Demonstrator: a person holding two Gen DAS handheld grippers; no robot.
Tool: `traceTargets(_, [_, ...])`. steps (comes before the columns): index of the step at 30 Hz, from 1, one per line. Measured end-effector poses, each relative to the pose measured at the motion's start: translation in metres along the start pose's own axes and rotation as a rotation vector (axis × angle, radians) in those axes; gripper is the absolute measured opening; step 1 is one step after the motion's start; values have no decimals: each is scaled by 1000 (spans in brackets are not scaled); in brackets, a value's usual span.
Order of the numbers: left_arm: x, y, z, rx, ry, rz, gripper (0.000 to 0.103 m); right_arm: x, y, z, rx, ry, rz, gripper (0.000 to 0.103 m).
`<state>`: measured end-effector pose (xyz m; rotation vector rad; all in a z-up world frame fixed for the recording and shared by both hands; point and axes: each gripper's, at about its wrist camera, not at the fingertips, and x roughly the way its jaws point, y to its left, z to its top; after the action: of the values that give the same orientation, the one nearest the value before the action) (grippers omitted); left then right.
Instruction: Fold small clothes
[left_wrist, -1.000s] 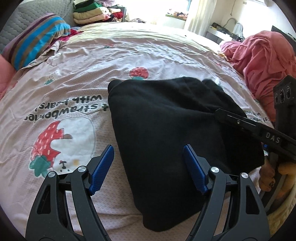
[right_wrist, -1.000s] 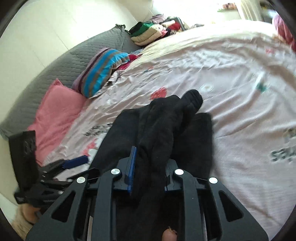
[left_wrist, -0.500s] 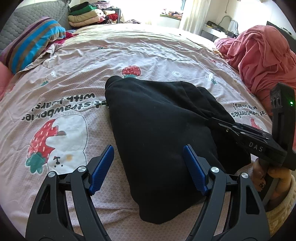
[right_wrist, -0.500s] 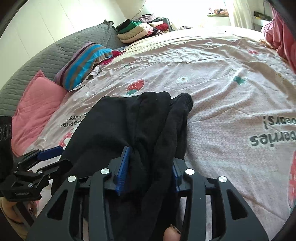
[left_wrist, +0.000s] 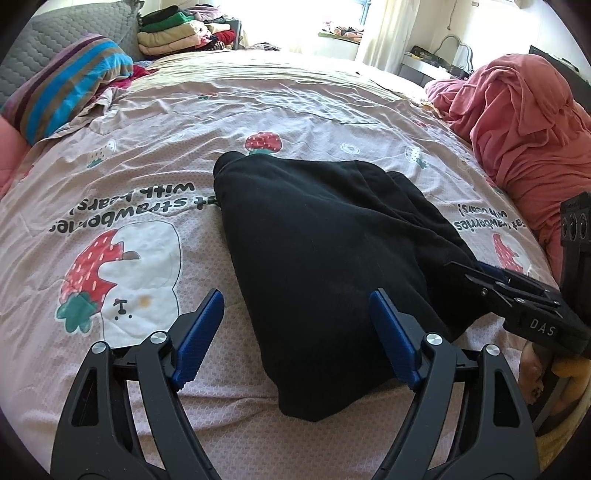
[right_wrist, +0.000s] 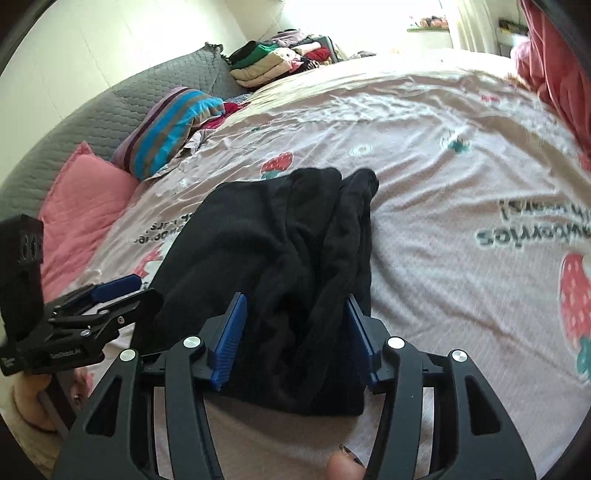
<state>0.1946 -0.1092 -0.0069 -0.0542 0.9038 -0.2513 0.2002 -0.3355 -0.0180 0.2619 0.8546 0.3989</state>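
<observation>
A black garment (left_wrist: 314, 229) lies folded lengthways on the pink strawberry-print bedsheet (left_wrist: 258, 103). My left gripper (left_wrist: 295, 295) hovers over its near left edge, jaws wide and opening slightly, nothing pinched. In the right wrist view the black garment (right_wrist: 266, 236) runs away from me, with a rumpled ridge down its middle. My right gripper (right_wrist: 295, 299) straddles the near end of that ridge. Its jaws are opening and the blue pads (right_wrist: 229, 339) stand off the cloth. The right gripper (left_wrist: 517, 295) shows at the garment's right edge in the left wrist view.
A striped pillow (left_wrist: 66, 85) and a pink pillow (right_wrist: 81, 195) lie at the left against a grey quilted headboard (right_wrist: 110, 118). A stack of folded clothes (left_wrist: 177, 29) sits at the far corner. A red cloth heap (left_wrist: 524, 122) fills the right side.
The right gripper's jaws, earlier pinched on the cloth ridge, have spread apart and let it go. The ridge has sunk flatter onto the bed. The left gripper has held its place.
</observation>
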Motion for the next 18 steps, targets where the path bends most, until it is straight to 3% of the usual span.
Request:
traceTargets(1, [-1, 1, -1, -2, 1, -1, 73, 0, -1, -1, 3, 0, 3, 42])
traceTargets(2, [-1, 2, -2, -3, 1, -1, 74, -1, -1, -3, -2, -1, 0, 21])
traceTargets(6, [-3, 4, -6, -6, 2, 0, 74, -4, -1, -8, 4, 3, -26, 18])
traceTargets(7, [-5, 5, -8, -7, 0, 1, 74, -2, 1, -10, -19, 12, -72, 21])
traceTargets(8, [-5, 6, -8, -8, -2, 2, 74, -2, 2, -12, -31, 13, -101, 32])
traceTargets(9, [-7, 6, -10, -9, -3, 3, 74, -2, 3, -14, -35, 5, -142, 50])
traceTargets(10, [-9, 7, -11, -10, -6, 5, 74, -3, 4, -15, -32, 1, -176, 57])
traceTargets(13, [-17, 10, -17, -14, -19, 9, 79, -13, 12, -21, -51, -41, -209, 62])
traceTargets(15, [-22, 11, -20, -15, -29, 11, 81, -24, 23, -28, -69, -89, -243, 84])
traceTargets(18, [-32, 14, -30, -16, -48, 16, 87, -39, 40, -44, -97, -146, -281, 95])
